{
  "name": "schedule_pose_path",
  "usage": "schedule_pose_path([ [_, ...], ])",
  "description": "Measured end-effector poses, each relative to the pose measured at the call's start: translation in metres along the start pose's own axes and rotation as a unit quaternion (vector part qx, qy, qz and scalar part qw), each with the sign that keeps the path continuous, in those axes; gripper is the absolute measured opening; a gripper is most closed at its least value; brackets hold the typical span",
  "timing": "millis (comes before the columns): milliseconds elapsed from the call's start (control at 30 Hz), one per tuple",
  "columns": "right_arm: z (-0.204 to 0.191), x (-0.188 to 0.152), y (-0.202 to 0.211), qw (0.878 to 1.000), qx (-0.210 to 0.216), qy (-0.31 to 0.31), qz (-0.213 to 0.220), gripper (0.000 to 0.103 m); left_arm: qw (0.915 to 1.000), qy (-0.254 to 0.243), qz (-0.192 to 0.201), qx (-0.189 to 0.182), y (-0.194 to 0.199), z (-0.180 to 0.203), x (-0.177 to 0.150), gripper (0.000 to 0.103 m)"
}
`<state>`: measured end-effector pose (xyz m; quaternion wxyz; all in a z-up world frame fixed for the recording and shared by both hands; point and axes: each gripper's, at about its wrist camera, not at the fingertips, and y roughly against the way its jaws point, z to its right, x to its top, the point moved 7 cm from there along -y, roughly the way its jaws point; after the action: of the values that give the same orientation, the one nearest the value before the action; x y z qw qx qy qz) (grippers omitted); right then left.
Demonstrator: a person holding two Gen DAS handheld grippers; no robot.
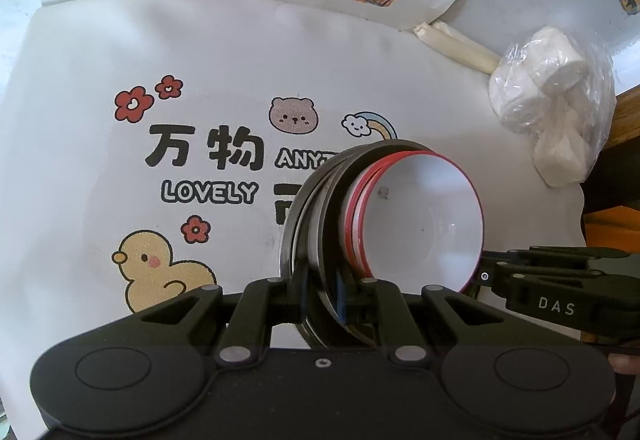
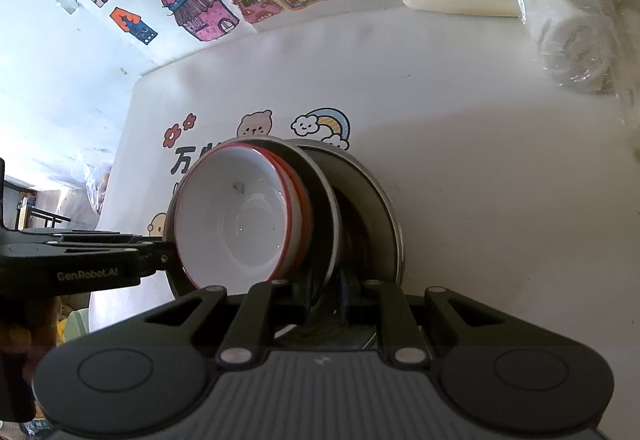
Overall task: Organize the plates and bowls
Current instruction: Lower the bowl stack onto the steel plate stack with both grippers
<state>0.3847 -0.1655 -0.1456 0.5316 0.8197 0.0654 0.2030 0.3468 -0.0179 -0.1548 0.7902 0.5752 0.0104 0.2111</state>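
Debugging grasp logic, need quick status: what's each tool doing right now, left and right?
Left tool: shut on the rim of the metal plates stacked under the red-rimmed bowls.
Right tool: shut on the same stack's opposite rim.

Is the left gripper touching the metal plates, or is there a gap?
Touching. The left wrist view shows the left gripper with its fingers shut on the rims of the metal plates, no gap visible.

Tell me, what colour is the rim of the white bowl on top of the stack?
Red. The white bowl has a thin red rim, clearest in the right wrist view.
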Motion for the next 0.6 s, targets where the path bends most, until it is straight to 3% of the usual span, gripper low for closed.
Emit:
schedule_pose_path([
  [600, -0.0018, 0.0004, 0.0004, 1.000, -0.001, -0.002, 0.001, 0.016, 1.0000, -0.001, 0.000, 0.003, 0.0014, -0.0002, 0.0008, 0.013],
])
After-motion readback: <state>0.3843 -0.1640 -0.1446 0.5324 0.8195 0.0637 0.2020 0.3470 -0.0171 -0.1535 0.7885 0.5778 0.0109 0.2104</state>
